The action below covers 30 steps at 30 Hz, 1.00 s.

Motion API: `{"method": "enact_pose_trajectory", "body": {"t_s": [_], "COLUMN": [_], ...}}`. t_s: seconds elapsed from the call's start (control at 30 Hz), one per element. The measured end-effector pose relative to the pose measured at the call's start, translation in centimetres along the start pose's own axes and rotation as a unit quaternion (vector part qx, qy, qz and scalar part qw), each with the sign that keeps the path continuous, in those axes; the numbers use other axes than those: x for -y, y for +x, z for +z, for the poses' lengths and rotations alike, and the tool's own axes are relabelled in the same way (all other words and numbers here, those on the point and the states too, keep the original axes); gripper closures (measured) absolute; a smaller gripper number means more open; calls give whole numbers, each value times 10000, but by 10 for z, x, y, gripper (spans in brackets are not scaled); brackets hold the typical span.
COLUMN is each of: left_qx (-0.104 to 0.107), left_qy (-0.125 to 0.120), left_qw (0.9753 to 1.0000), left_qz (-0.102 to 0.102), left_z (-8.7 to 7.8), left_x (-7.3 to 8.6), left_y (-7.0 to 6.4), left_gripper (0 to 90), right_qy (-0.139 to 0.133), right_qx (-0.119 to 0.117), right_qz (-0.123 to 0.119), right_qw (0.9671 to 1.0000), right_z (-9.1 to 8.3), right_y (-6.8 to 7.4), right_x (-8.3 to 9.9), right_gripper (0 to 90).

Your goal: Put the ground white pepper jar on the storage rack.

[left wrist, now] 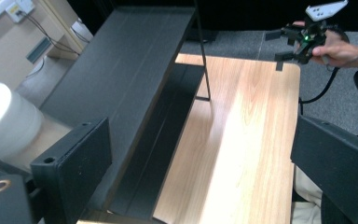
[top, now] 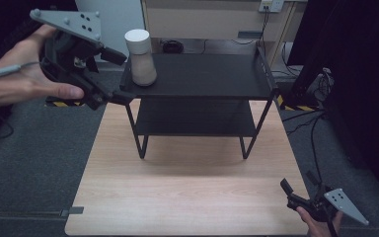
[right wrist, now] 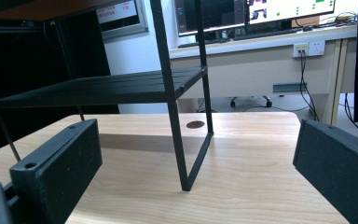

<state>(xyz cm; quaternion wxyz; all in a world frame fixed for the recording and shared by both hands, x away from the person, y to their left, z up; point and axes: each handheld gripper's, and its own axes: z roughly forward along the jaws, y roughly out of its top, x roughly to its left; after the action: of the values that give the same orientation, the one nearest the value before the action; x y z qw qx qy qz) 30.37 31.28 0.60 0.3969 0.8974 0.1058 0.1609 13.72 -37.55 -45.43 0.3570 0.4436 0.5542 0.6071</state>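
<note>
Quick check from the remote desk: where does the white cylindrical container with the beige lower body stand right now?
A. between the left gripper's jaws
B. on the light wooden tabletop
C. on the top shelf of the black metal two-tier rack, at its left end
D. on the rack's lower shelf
C: the white cylindrical container stands upright on the top shelf of the black metal two-tier rack, at its left end, with the open left gripper beside it and not closed on it.

Open tabletop [top: 187, 197] (rack [top: 197, 74] behind)
</note>
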Motion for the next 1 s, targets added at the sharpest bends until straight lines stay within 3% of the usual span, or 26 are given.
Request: {"method": "enact_pose_trajectory", "body": {"t_s": [0.13,1.0], "left_qx": [40,131], "left_qy": [106,1], "left_qw": [9999,9999], "left_qz": [-44,-1], "left_z": [6,10], "left_x": [3,1], "left_y": [3,4], "left_gripper": [52,52], "right_qy": [12,9], "right_qx": [-3,-59], "right_qz": [-11,-33], "right_qw": [10000,10000], "right_z": [0,0], "right_y": [1,2], "right_x": [0,0], "right_gripper": [11,17]}}
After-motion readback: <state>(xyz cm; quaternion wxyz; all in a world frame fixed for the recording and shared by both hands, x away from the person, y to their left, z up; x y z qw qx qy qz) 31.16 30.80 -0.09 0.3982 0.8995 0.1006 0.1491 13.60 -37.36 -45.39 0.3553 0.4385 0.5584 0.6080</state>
